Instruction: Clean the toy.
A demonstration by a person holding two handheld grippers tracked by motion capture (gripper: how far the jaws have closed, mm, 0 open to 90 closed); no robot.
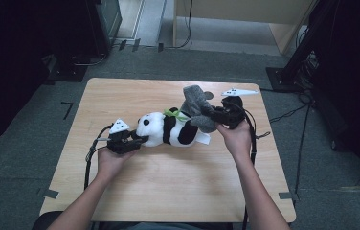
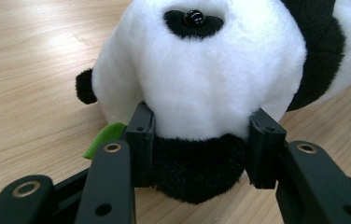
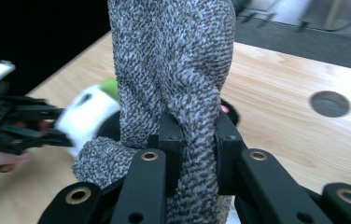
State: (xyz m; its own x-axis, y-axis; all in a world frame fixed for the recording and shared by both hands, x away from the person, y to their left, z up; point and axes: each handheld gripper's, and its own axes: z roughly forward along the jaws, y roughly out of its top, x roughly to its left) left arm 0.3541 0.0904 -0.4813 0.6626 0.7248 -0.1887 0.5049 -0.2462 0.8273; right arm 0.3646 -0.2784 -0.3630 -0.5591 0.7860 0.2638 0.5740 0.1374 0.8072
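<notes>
A: Pale wooden tabletop (image 1: pixel 168 182) on grey carpet, dark room beyond. Plush panda (image 1: pixel 168 129) lying on its side near the middle, head toward the left gripper (image 1: pixel 137 140).

B: Left gripper partly closed, pads pressing a black plush part at the head end (image 2: pixel 197 168); apparently an anchor, keeping the toy from sliding or lifting.

A: Grey knitted garment (image 1: pixel 198 106) at the panda's far end, bunched and drawn upward, away from the body.

B: Right gripper (image 1: pixel 216 115) nearly fully closed, pinching a twisted fold of the knit (image 3: pixel 197 140). Narrow pinch suited to thin fabric; wider hold suited to the stuffed head.

A: Opposed grips, one steadying, one pulling: probably working the garment off or onto the toy; which of the two, unclear.

B: Green ribbon (image 1: pixel 175 114) at the neck, untouched.
</notes>
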